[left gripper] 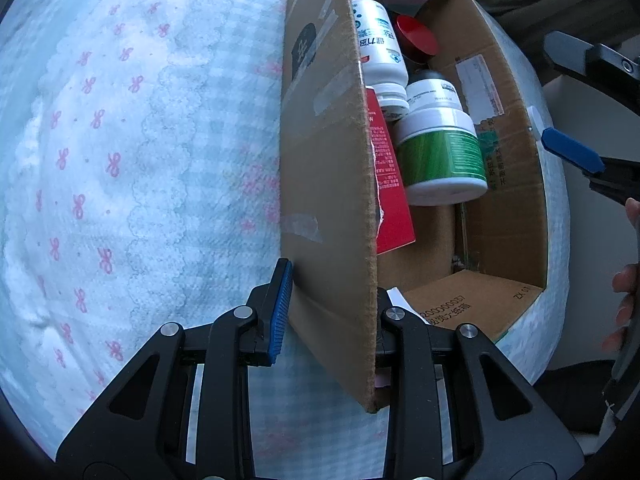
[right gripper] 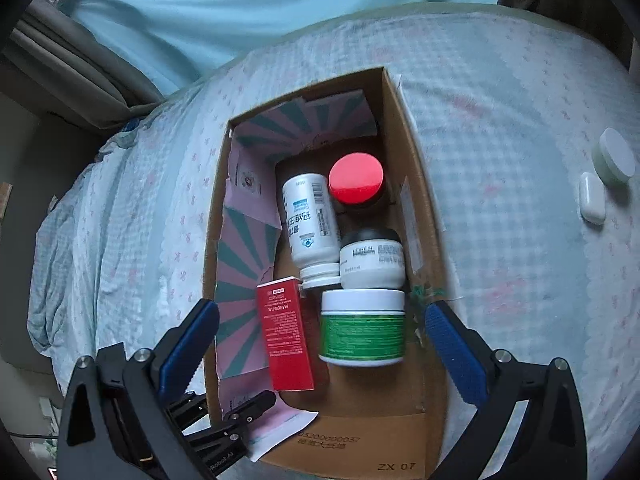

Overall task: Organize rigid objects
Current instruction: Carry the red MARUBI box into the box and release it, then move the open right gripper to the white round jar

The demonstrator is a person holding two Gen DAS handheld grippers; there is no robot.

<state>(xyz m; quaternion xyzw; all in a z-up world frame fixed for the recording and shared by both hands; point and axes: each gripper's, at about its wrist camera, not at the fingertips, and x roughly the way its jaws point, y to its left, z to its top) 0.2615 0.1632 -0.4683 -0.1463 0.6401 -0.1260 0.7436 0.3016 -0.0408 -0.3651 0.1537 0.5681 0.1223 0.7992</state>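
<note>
An open cardboard box (right gripper: 416, 236) lies on the bed. Inside lie a green-labelled white jar (right gripper: 362, 328), a white L'Oreal jar (right gripper: 372, 258), a white pill bottle (right gripper: 310, 224), a red-lidded jar (right gripper: 356, 179) and a red carton (right gripper: 286, 334). My left gripper (left gripper: 328, 312) is shut on the box's near side wall (left gripper: 324, 184). My right gripper (right gripper: 320, 344) is open and empty, held above the box over the green jar. It also shows in the left wrist view (left gripper: 576, 104). A round white jar (right gripper: 614, 156) and a small white case (right gripper: 592, 198) lie on the bed to the right.
The bed has a light blue checked cover with pink bows (left gripper: 120, 160). A striped pink and green paper liner (right gripper: 240, 264) lines the box's left side. Curtains (right gripper: 200, 12) hang behind the bed.
</note>
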